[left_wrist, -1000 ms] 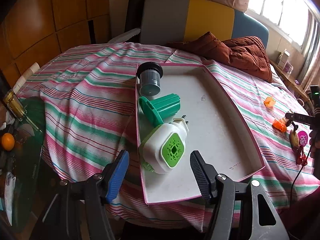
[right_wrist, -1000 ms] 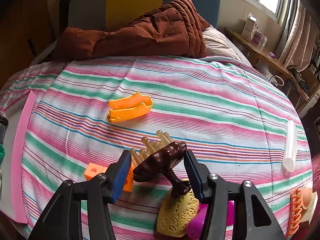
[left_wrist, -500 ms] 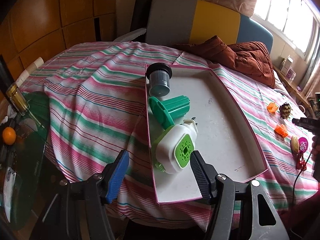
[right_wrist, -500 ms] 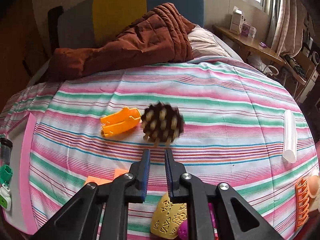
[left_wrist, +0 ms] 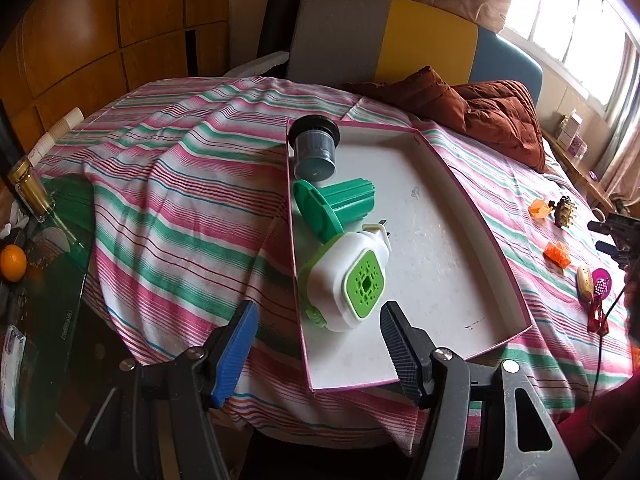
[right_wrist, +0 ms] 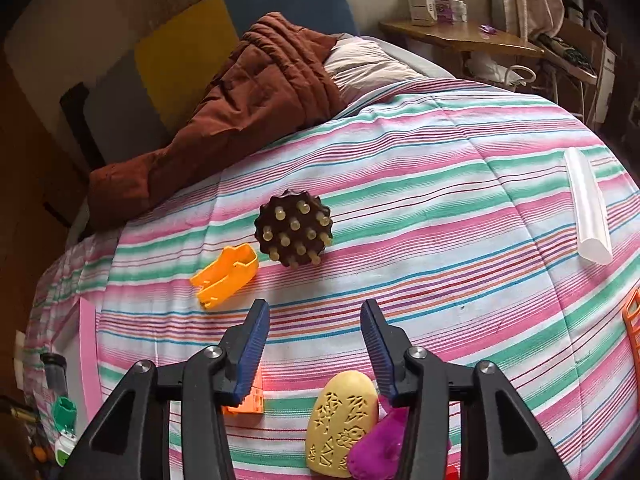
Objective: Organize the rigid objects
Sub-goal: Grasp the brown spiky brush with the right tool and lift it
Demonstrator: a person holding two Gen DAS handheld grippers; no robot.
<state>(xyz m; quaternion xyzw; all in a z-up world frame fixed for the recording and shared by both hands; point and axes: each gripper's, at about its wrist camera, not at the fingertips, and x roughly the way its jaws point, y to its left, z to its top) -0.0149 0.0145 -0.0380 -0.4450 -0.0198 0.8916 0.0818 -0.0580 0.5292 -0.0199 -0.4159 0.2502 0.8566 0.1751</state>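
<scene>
Across the bed (right_wrist: 440, 184), a pink, green and white striped sheet covers everything, with a rumpled brown quilt (right_wrist: 248, 104) heaped at the far end. On the sheet lies a shallow white tray (left_wrist: 432, 248) with a pink rim, and along its left side sit three things in a row — a dark cylindrical cup (left_wrist: 314, 152) farthest off, a green flanged piece (left_wrist: 340, 204) on its side in the middle, and a white plug-in device with a green grille (left_wrist: 348, 280) nearest. The left hand-held gripper (left_wrist: 316, 340) hangs tilted steeply down over the tray's near corner, its jaws released and standing apart with nothing pressed between them; the white device shows just beyond the gap. The right hand-held gripper (right_wrist: 314, 344) also points steeply down, above the striped sheet — its jaws are opening and nothing is between them. Beyond its fingertips a brown studded massager (right_wrist: 294, 232) lies on the sheet, apart from the pads, with an orange clip (right_wrist: 224, 276) just beside it to the left. A white tube (right_wrist: 588, 208) lies well off to the right. Closest to the right gripper's body are a yellow patterned oval piece (right_wrist: 342, 420), a magenta piece (right_wrist: 380, 448) touching it, and a small orange block (right_wrist: 250, 396) partly hidden behind the left finger.
</scene>
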